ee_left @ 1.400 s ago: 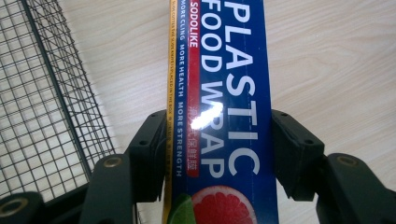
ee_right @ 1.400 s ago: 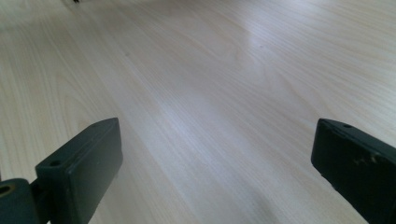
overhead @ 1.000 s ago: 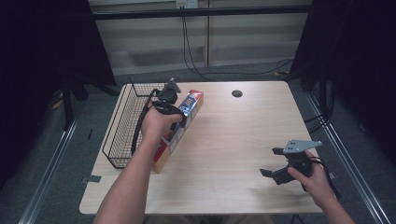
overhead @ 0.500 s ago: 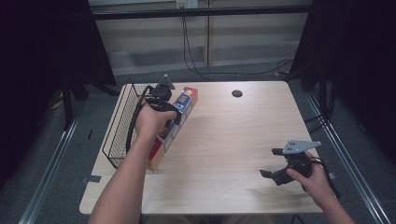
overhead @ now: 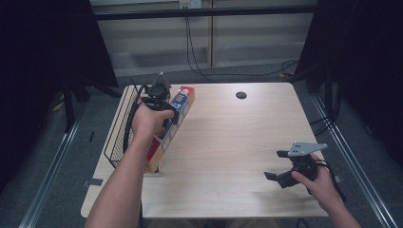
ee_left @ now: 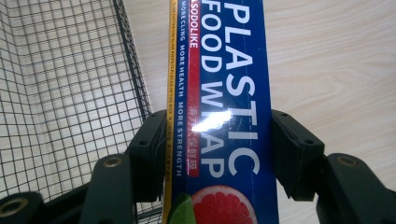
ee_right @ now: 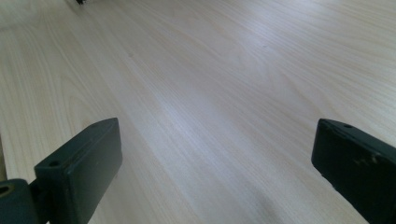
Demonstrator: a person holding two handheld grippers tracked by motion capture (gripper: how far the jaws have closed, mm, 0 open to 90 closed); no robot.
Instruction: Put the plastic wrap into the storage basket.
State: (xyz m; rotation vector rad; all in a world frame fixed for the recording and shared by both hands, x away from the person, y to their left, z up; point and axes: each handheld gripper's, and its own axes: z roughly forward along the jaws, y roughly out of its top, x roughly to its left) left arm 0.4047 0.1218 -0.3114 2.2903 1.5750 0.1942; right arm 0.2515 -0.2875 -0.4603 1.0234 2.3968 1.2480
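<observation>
A long blue box of plastic wrap (overhead: 172, 121) lies lengthwise near the table's left side, beside a black wire basket (overhead: 119, 128). My left gripper (overhead: 167, 114) is shut on the box around its middle; in the left gripper view the box (ee_left: 219, 107) runs up between both black pads (ee_left: 292, 149), with the basket's mesh (ee_left: 65, 93) to its left. My right gripper (overhead: 275, 165) rests low over the table at the front right, open, with nothing between its jaws. In the right gripper view the right gripper (ee_right: 215, 172) has its pads (ee_right: 84, 163) wide apart over bare wood.
The light wooden table (overhead: 237, 142) has a round cable hole (overhead: 241, 95) at the back centre. Dark curtains flank the table on both sides, and cables hang behind it. The person's forearms come in from the front edge.
The left hand has shifted the box slightly left and toward the basket. The right hand and its gripper have kept still.
</observation>
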